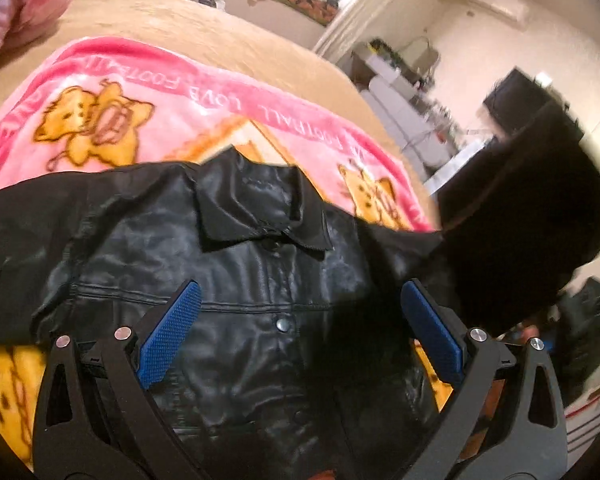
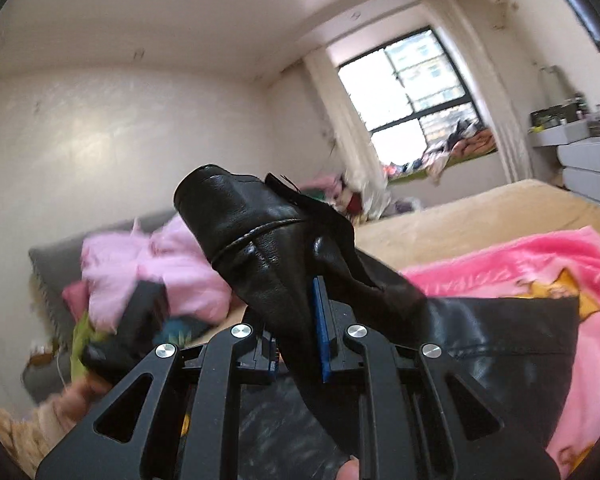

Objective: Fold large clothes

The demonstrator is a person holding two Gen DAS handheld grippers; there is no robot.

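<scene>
A black leather jacket (image 1: 236, 264) lies front up, collar away from me, on a pink cartoon blanket (image 1: 148, 120). My left gripper (image 1: 300, 292) hovers open over the jacket's chest, its blue pads (image 1: 168, 336) apart and empty. One sleeve (image 1: 520, 232) is lifted off to the right in the left wrist view. My right gripper (image 2: 300, 312) is shut on that sleeve's cuff end (image 2: 252, 240), which sticks up past the fingers; the jacket body (image 2: 500, 344) trails down to the right onto the blanket (image 2: 540, 272).
The blanket lies on a tan bed (image 1: 220, 36). Pink bedding (image 2: 148, 268) and clothes are piled at the bed's left. A window (image 2: 412, 92) with clothes on its sill is at the back. White drawers (image 2: 588, 164) stand to the right.
</scene>
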